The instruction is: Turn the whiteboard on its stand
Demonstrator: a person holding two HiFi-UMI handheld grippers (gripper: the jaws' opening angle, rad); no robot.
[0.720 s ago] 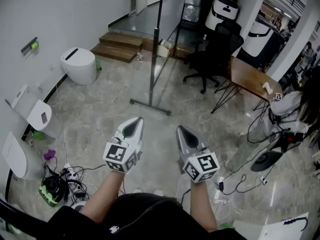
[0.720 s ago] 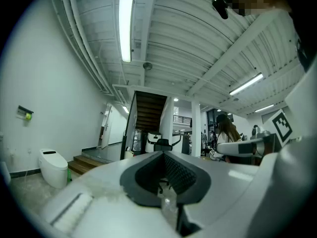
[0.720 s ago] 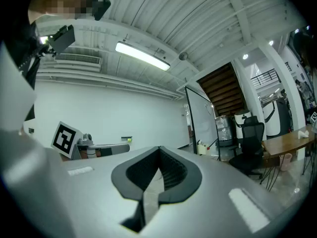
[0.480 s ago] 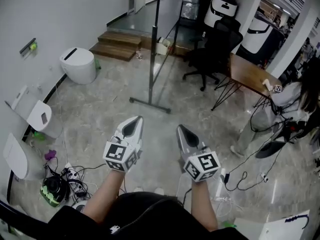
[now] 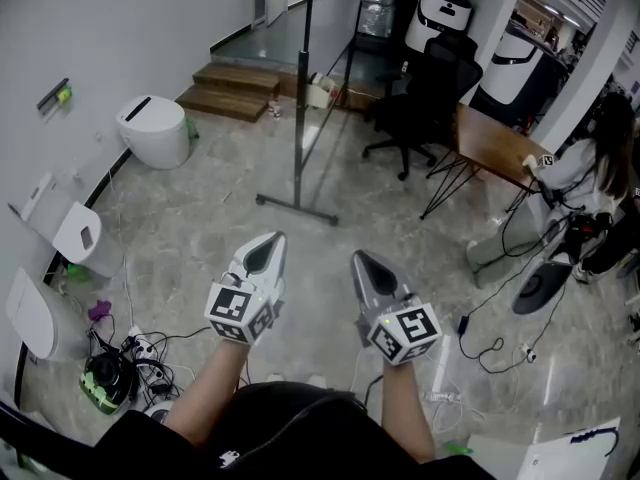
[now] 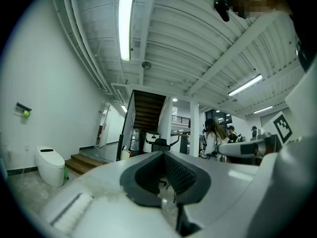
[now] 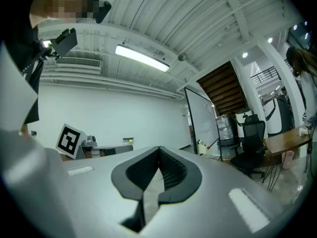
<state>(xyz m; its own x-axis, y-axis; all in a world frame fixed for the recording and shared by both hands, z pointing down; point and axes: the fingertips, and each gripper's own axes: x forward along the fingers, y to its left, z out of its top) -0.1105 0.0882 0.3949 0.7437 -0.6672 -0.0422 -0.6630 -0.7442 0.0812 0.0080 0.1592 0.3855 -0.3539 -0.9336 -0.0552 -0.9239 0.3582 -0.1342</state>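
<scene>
The whiteboard [image 5: 343, 13] stands on its wheeled stand [image 5: 297, 208] a few steps ahead, seen almost edge-on with its dark upright post toward me. It also shows far off as the whiteboard [image 6: 126, 129] in the left gripper view and the whiteboard [image 7: 203, 120] in the right gripper view. My left gripper [image 5: 267, 242] and right gripper [image 5: 361, 259] are held level side by side, well short of the stand. Both are shut with nothing between the jaws, as the left gripper [image 6: 165, 175] and right gripper [image 7: 159, 168] show close up.
A black office chair [image 5: 420, 108] and a wooden table [image 5: 490, 143] stand right of the board. White toilets [image 5: 152, 128] line the left wall. Cables and power strips [image 5: 125, 353] lie at the lower left, more cables [image 5: 490, 348] at the right. A person [image 5: 590, 168] stands far right.
Both grippers have stayed as they were. The person at the right has moved further away, and the view has shifted a little.
</scene>
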